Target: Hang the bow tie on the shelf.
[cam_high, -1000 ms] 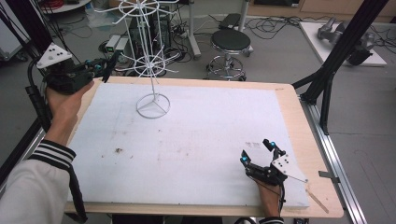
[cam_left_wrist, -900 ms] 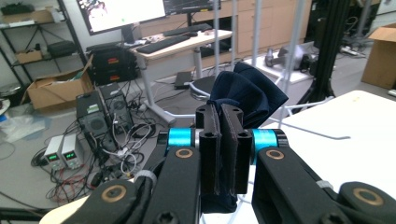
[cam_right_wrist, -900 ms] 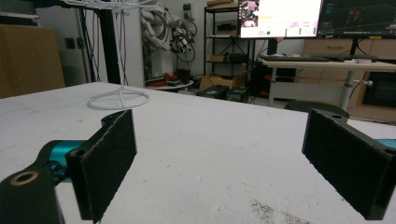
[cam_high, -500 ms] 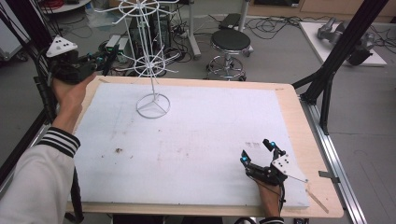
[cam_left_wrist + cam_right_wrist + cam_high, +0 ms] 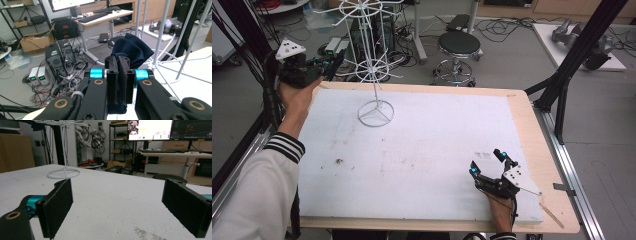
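Note:
A white wire rack (image 5: pixel 375 113) stands on the white board (image 5: pixel 427 150) at the far left. My left gripper (image 5: pixel 331 61) hovers off the table's far left corner, pointing at the rack's lower wire arms. It is shut on a dark navy cloth (image 5: pixel 135 50), which bunches up beyond the left gripper (image 5: pixel 117 61) and hangs a little below the pads. The rack's poles (image 5: pixel 160 32) rise just to the right of the cloth. My right gripper (image 5: pixel 487 161) rests low at the near right of the board. The right gripper (image 5: pixel 117 195) is open with nothing between its jaws, and the rack's base (image 5: pixel 63 173) stands far off.
A round stool (image 5: pixel 456 45), cables and computer boxes (image 5: pixel 53 56) stand on the floor beyond the table. A black frame post (image 5: pixel 572 65) rises at the right. The wooden table edge (image 5: pixel 537 130) borders the board on the right.
My left hand has carried the cloth rightward and farther away, closer to the rack's lower arms. The right gripper has stayed where it was.

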`<state>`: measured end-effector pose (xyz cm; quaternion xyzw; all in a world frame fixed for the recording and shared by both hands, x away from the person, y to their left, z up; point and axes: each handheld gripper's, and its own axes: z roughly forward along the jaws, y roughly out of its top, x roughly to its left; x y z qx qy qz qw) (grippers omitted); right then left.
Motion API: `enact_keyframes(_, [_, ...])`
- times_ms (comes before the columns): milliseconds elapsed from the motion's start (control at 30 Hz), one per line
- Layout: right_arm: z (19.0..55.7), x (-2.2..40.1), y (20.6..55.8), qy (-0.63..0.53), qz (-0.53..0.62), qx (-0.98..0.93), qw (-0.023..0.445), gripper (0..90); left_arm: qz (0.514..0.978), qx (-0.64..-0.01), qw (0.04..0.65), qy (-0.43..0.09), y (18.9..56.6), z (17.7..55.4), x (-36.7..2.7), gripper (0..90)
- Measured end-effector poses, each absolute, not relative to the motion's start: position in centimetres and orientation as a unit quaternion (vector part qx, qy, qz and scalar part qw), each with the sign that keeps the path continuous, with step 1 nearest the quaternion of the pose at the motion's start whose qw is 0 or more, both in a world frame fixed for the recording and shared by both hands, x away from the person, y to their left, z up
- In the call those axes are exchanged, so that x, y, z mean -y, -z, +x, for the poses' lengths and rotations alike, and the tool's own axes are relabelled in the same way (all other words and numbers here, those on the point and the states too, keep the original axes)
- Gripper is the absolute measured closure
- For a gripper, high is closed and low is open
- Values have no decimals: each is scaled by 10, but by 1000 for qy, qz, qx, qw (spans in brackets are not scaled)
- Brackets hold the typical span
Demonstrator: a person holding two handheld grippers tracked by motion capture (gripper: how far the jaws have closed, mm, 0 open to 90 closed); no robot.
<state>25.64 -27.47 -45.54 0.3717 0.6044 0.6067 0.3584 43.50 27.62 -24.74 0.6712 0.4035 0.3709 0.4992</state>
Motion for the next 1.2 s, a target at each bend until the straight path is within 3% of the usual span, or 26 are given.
enact_keyframes(1200, [257, 275, 455, -607, 371, -603, 360, 91, 700, -394, 500, -323, 273, 445, -246, 854])
